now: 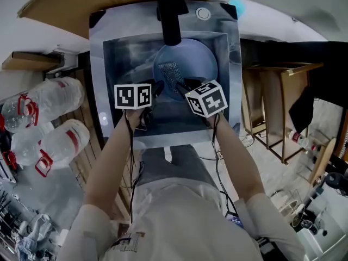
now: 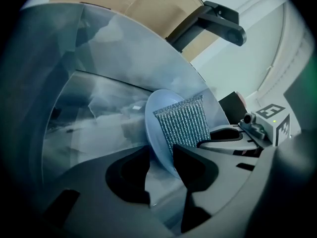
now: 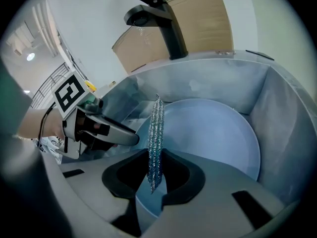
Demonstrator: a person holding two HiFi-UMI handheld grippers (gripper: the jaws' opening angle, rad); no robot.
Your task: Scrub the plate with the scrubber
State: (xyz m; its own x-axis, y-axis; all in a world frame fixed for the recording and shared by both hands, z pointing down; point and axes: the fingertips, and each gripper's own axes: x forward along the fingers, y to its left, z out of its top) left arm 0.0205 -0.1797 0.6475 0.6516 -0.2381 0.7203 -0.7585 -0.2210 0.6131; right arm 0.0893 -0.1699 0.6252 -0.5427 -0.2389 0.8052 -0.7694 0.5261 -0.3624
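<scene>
A pale blue plate [image 1: 198,64] lies in the steel sink [image 1: 109,64], its near rim raised. My right gripper [image 1: 182,86] is shut on a silver mesh scrubber [image 1: 169,72], which stands against the plate's face. In the right gripper view the scrubber [image 3: 156,133] shows edge-on, pinched between the jaws [image 3: 154,175], in front of the plate [image 3: 213,133]. My left gripper [image 1: 157,88] is open at the plate's near left rim. In the left gripper view the plate's [image 2: 157,118] rim sits in the gap between the jaws [image 2: 161,170], close to the right jaw, and the scrubber [image 2: 184,123] lies flat on the plate.
A black faucet [image 1: 169,10] overhangs the sink's back, above the plate. A wooden board [image 1: 81,4] leans behind the sink. Large plastic water bottles [image 1: 54,118] lie on the floor to the left. Wooden frames [image 1: 272,107] stand to the right.
</scene>
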